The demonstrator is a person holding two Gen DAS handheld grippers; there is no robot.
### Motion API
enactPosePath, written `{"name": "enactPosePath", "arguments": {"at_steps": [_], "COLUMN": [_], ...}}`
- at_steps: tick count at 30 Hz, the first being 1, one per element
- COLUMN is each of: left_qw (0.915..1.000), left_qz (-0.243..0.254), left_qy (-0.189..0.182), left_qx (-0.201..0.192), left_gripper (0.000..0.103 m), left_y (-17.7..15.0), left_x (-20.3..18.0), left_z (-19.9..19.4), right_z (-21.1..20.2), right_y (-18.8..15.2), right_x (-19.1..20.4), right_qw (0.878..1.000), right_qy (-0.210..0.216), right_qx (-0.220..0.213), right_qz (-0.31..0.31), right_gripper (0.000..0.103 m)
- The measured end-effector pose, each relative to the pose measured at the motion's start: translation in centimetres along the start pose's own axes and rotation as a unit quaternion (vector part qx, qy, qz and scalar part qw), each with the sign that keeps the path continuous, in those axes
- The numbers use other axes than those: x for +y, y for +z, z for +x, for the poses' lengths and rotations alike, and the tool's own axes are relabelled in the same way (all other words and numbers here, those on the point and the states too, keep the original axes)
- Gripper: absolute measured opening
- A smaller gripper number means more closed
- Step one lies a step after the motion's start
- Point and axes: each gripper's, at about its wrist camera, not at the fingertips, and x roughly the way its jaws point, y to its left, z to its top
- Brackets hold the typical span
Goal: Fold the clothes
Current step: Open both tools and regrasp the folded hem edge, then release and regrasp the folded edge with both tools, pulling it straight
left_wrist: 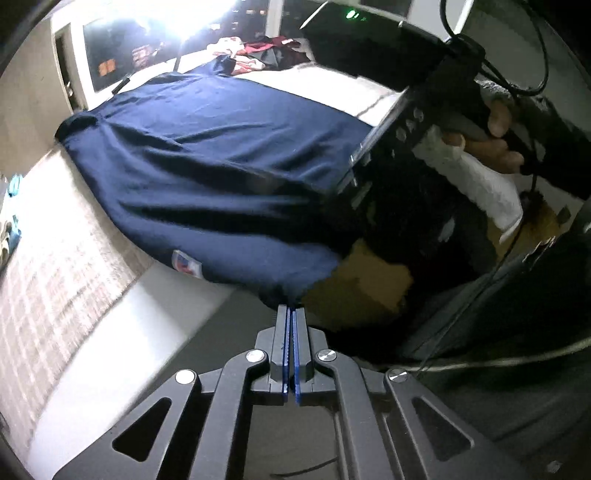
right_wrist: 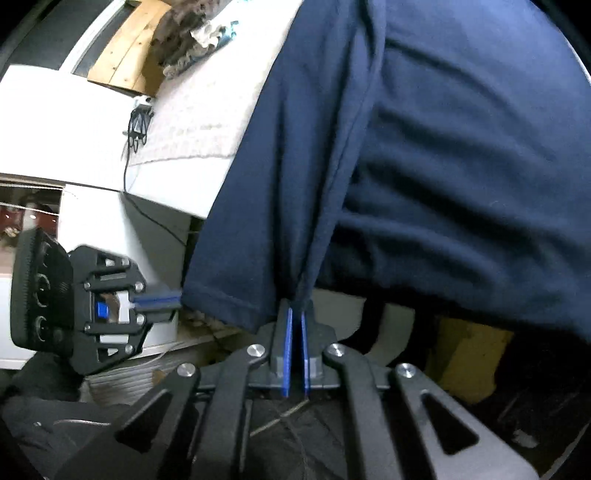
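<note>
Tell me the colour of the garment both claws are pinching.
Navy blue, plain, with one small red, white and blue label near the hem. The garment shows best in the left wrist view.

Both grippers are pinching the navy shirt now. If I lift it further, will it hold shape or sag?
Probably sag: the navy shirt drapes in soft folds between the left gripper and right gripper. It likely feels light, since thin pinches at its edge carry it. Expect it to drag across the bed.

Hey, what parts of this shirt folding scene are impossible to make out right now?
- Left wrist view: the right tongs' tips, blocked by their own black body.
- Right wrist view: the navy shirt's far end, cut off by the frame.
- Left wrist view: the clothes pile, washed out by lamp glare.
</note>
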Motion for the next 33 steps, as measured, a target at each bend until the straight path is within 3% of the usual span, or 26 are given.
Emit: {"name": "enactPosePath", "arguments": {"at_steps": [4, 5, 9, 13, 21, 24, 25, 27, 31, 33], "left_qw": [0.9982, 0.9982, 0.9951, 0.9851, 0.9955, 0.9959, 0.9953, 0.9946, 0.9950, 0.9956], "left_qz": [0.009, -0.004, -0.094, -0.169, -0.091, -0.086, -0.093, -0.100, -0.098, -0.093], "left_qy": [0.008, 0.009, 0.000, -0.028, 0.020, 0.022, 0.016, 0.005, -0.013, 0.004], "left_qx": [0.059, 0.060, 0.029, 0.007, 0.015, 0.017, 0.022, 0.026, 0.012, 0.000], "left_gripper": [0.004, 0.004, 0.012, 0.020, 0.021, 0.019, 0.007, 0.002, 0.002, 0.002], "left_y": [-1.9, -2.1, -1.6, -1.0, 0.2, 0.5, 0.5, 0.4, 0.2, 0.1], "left_x": [-1.0, -0.6, 2.6, 5.4, 3.0, 2.7, 2.8, 2.8, 2.4, 1.9], "left_z": [3.1, 3.2, 2.5, 3.5, 5.6, 6.5, 6.8, 6.8, 4.5, 2.0], "right_z": [0.1, 0.1, 0.2, -1.3, 2.0, 3.1, 3.3, 3.6, 2.0, 1.4], "right_y": [-1.7, -2.1, -3.7, -4.1, -1.8, -1.2, -1.0, -0.9, -0.8, -0.8], "right_x": [-2.1, -2.6, -4.7, -6.8, -3.9, -3.7, -3.7, -4.1, -3.5, -3.1], "right_qw": [1.000, 0.999, 0.998, 0.995, 0.999, 0.999, 0.999, 0.999, 0.998, 0.998], "right_qy": [-0.016, -0.020, -0.035, -0.022, -0.034, -0.026, -0.020, 0.005, 0.052, 0.055], "right_qx": [0.007, 0.008, 0.015, -0.029, -0.025, -0.014, -0.012, 0.005, 0.001, -0.006], "right_qz": [0.022, 0.028, 0.050, 0.090, 0.032, 0.027, 0.026, 0.036, 0.044, 0.040], "right_gripper": [0.010, 0.016, 0.027, 0.032, 0.040, 0.040, 0.038, 0.005, 0.005, 0.005]}}
